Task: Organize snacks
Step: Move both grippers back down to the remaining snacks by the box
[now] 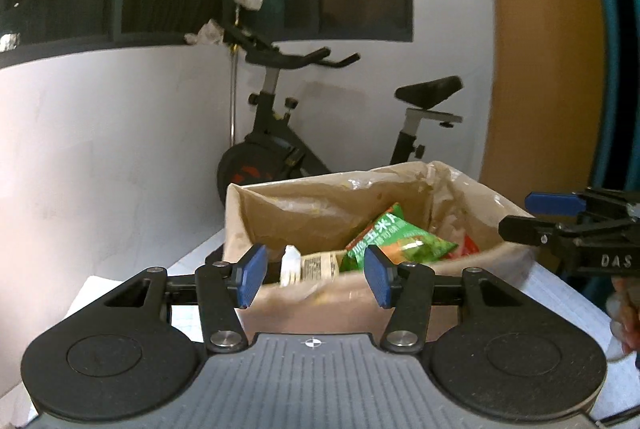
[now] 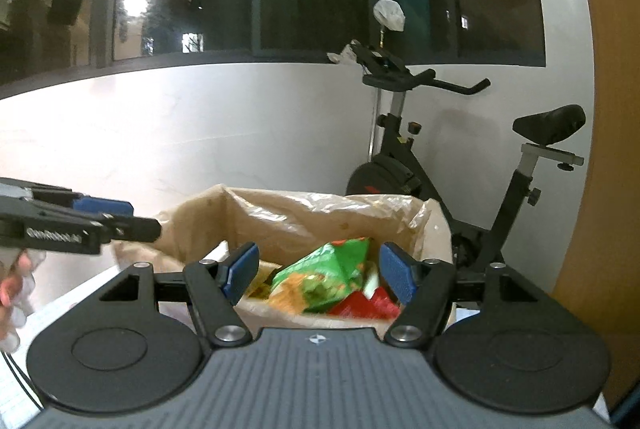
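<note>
**Inventory – snack stn., 2 wrist views**

- Grippers: 2. Left gripper [image 1: 316, 277] w/ blue pads stood partly apart, approx. half-spread, nothing betw. them, nothing gripped. Right gripper [image 2: 320, 271] likewise partly apart, pads bare, no item held. Each gripper also showed side-on in the other's view, at the frame edge.
- Hands: 2, glimpsed only at frame edges; the left hand [image 2: 16, 293] and the right hand [image 1: 624, 313] were both blurred.
- Cardboard box [image 1: 400, 317]: 1, open-topped, lined w/ crinkled clear plastic. It sat just beyond both grippers' tips.
- Snacks, all inside the box:
 - green packet [image 1: 394, 239]: 1, tilted, w/ white print, uppermost in the pile.
 - red packet [image 2: 360, 307]: 1, under and beside the green one.
 - pale wrapped item w/ printed label [image 1: 312, 267]: 1, at the box's near-left; contents couldn't be told.
 - Further pcs. lower down were too blurred to count.
- Surface: 1 white table [image 1: 192, 261], w/ the box on it; gridded paper [image 1: 560, 293] lay at the box's right.
- Room: white lower wall, dark window band above w/ light reflections. Exercise bike [image 1: 280, 149]: 1, black, behind the box against the wall. Pale crumpled bags by its handlebars: 2. Orange-brown panel [image 1: 540, 69] at right.
</note>
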Tool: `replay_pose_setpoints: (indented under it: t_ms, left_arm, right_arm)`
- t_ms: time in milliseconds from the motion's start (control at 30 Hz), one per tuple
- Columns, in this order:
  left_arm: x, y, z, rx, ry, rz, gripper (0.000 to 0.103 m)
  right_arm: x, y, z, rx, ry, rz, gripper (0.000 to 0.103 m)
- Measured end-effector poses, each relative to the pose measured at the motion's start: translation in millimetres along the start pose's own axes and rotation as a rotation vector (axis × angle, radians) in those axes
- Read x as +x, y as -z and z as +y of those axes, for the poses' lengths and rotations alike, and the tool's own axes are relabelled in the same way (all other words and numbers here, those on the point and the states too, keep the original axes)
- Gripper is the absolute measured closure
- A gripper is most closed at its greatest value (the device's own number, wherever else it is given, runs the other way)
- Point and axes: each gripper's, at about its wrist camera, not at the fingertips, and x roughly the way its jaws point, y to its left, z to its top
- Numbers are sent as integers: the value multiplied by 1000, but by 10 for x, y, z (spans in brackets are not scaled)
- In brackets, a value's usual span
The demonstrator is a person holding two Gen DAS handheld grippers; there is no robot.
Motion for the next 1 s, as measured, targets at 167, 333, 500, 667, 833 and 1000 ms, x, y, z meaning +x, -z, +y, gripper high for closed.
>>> replay_pose_setpoints:
  t_ms: [167,333,500,667,833,1000]
  left_arm:
    - [-232,229,93,-4,-3,8,47]
    - [-199,463,151,-58,7,70,47]
    - [-7,704,119,-86,17,153,47]
    - [143,896,27,-94,33,204,47]
    - [224,1068,15,-103,29,239,47]
    - [276,1158,86,-119,11,261,47]
  right_arm:
    - [-227,170,61,3,-16,-24,33]
    - [-349,389,90,28,5,-33,33]
    - [-316,640,103,63,39,15,33]
    - [-221,910,123,82,40,89,33]
    - [-60,1181,203,84,28,164,33]
    - [210,1442,236,116,38,259,33]
